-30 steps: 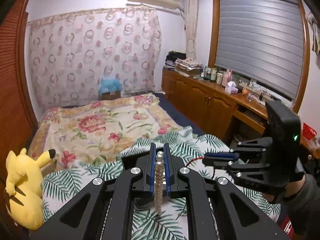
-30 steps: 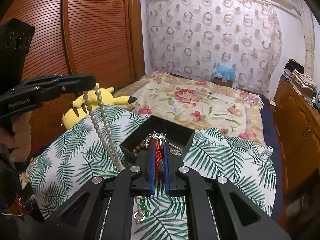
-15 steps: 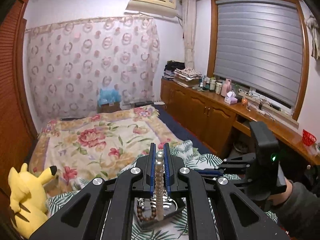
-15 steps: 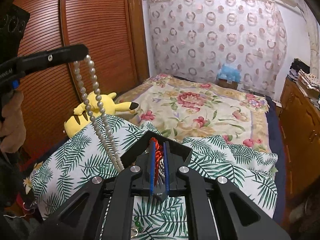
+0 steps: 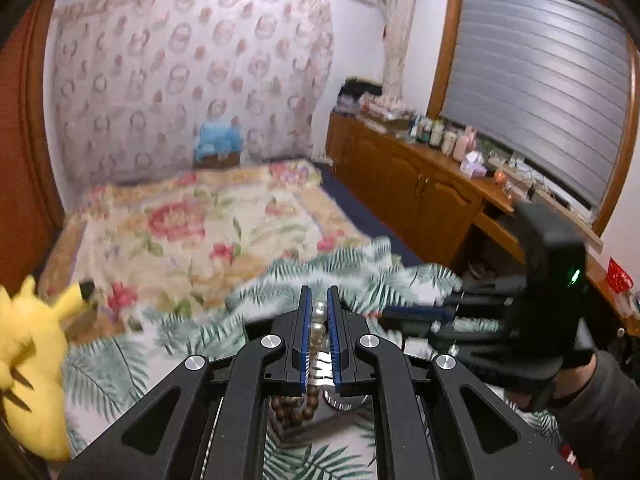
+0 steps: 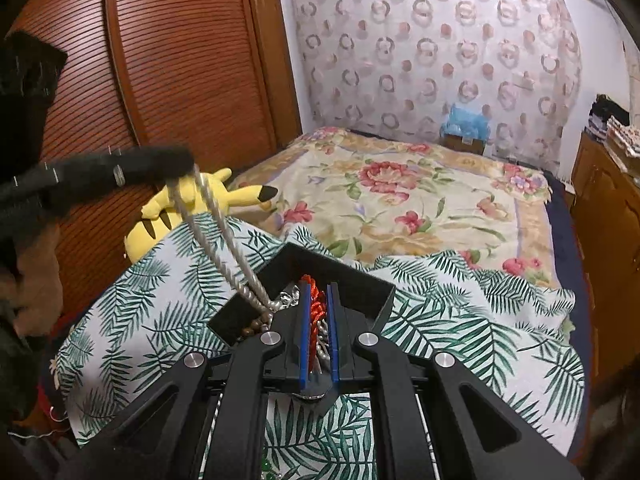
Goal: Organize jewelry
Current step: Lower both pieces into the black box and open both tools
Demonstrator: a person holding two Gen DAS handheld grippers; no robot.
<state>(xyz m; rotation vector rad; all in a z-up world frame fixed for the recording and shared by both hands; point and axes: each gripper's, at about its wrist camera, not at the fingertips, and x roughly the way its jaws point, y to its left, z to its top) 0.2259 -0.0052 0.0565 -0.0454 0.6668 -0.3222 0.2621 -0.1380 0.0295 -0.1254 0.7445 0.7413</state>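
Observation:
My left gripper (image 5: 319, 300) is shut on a white pearl necklace (image 5: 318, 326), whose strand hangs down (image 6: 224, 252) into a black jewelry box (image 6: 352, 280) on the palm-leaf cloth. The left gripper shows as a blurred dark bar (image 6: 120, 170) in the right wrist view. My right gripper (image 6: 319, 292) is shut on a red cord bracelet (image 6: 316, 308), held over the box. Brown beads (image 5: 294, 410) and silver pieces lie inside the box. The right gripper shows at the right of the left wrist view (image 5: 416, 314).
A yellow plush toy (image 6: 192, 208) lies at the left edge of the bed. A floral bedspread (image 6: 400, 208) lies beyond the palm-leaf cloth (image 6: 480, 320). Wooden cabinets (image 5: 420, 188) with bottles stand on the right, a slatted wardrobe (image 6: 180, 80) on the left.
My left gripper has lowered and swung with the pearl necklace, its strand now reaching into the box. My right gripper has moved closer over the box with the red bracelet.

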